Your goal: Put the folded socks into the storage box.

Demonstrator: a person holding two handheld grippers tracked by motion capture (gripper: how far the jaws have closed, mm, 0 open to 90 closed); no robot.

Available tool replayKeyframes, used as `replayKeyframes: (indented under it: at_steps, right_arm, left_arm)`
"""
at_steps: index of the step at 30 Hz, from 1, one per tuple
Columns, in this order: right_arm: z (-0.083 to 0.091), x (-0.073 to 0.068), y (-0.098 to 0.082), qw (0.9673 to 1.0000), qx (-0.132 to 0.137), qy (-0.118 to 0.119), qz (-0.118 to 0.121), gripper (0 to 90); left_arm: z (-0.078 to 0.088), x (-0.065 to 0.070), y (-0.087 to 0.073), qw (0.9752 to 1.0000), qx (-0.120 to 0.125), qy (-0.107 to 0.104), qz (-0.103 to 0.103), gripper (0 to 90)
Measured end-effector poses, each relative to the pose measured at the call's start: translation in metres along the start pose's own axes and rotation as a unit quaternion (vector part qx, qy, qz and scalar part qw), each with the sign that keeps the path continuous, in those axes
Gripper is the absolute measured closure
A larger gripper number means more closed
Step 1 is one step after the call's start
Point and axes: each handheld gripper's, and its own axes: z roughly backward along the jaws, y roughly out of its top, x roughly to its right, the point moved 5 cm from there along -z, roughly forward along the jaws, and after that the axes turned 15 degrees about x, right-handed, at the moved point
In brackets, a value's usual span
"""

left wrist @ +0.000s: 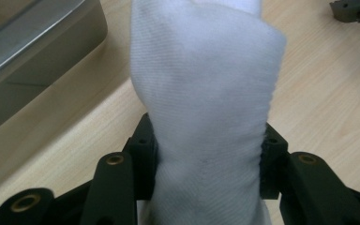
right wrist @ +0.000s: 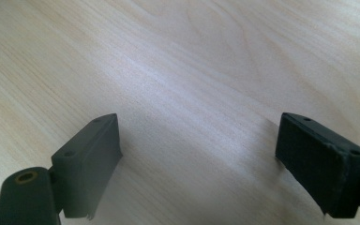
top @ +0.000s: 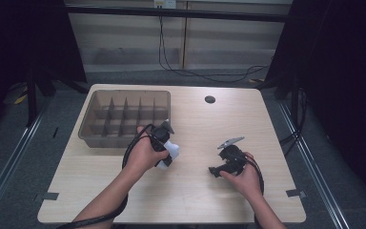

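Observation:
A white sock [left wrist: 206, 93] is pinched between the jaws of my left gripper [left wrist: 208, 152], which is shut on it. From above, the sock [top: 173, 150] shows as a small white bundle at the left gripper [top: 167, 153], just in front of the grey divided tray [top: 91, 115]. My right gripper [top: 213, 171] rests low over the table at centre right. Its jaws stand wide apart in the right gripper view [right wrist: 198, 161], with nothing but bare wood between them.
The grey tray with several compartments sits at the back left of the wooden table [top: 195, 200]; its wall [left wrist: 37, 56] lies close to the sock. A round cable hole [top: 210, 99] is at the back. Dark curtains flank both sides.

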Motion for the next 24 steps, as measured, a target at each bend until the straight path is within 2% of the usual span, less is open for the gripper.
replayKeyframes:
  at_steps: [2,5,8,15,24]
  right_arm:
    - [0.000,0.000,-0.001,1.0000,0.008,0.001,-0.001,13.4]
    - [0.001,-0.001,-0.004,0.9997,0.023,0.003,-0.001,12.3]
    - [0.001,-0.001,-0.006,0.9994,0.036,0.000,-0.001,12.2]
    - [0.002,-0.002,-0.008,0.9984,0.057,-0.004,-0.003,11.8]
    - [0.003,-0.002,-0.011,0.9975,0.071,-0.001,0.002,11.8]
  left_arm:
    - [0.002,-0.001,0.001,1.0000,-0.003,0.007,-0.003,54.1]
    - [0.005,-0.002,0.003,1.0000,-0.005,0.003,0.002,54.0]
    - [0.009,-0.002,0.006,0.9999,-0.007,0.010,-0.002,53.9]
    - [0.018,-0.004,0.013,0.9999,-0.003,0.012,0.003,53.7]
    - [0.031,-0.007,0.022,0.9998,0.002,0.011,0.014,53.7]
